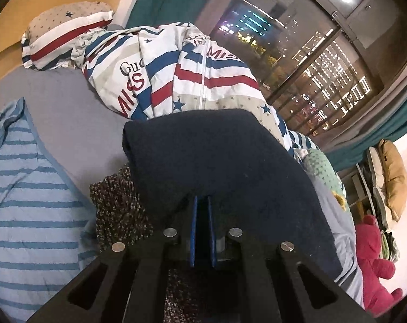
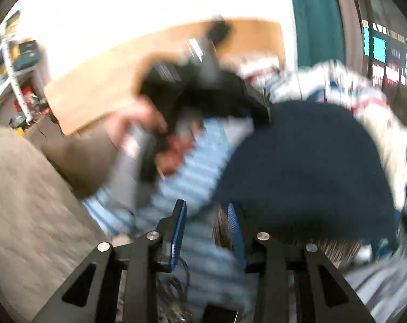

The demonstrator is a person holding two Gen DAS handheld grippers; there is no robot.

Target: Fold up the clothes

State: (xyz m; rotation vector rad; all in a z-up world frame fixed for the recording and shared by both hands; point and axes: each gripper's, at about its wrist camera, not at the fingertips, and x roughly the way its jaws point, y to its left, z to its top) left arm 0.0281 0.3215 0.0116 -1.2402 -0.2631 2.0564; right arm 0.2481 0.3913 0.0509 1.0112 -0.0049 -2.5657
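Now navy garment (image 1: 219, 156), clamped in left gripper (image 1: 202, 202)

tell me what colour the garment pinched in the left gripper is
Dark navy garment, plain; clearest in the left wrist view.

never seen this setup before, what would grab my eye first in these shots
The dark navy garment fills the middle of the left wrist view, pinched in the left gripper. Behind it lies a bedcover with red and blue stripes and stars, with a lit night window to the right. The right gripper hangs open over light blue striped fabric.
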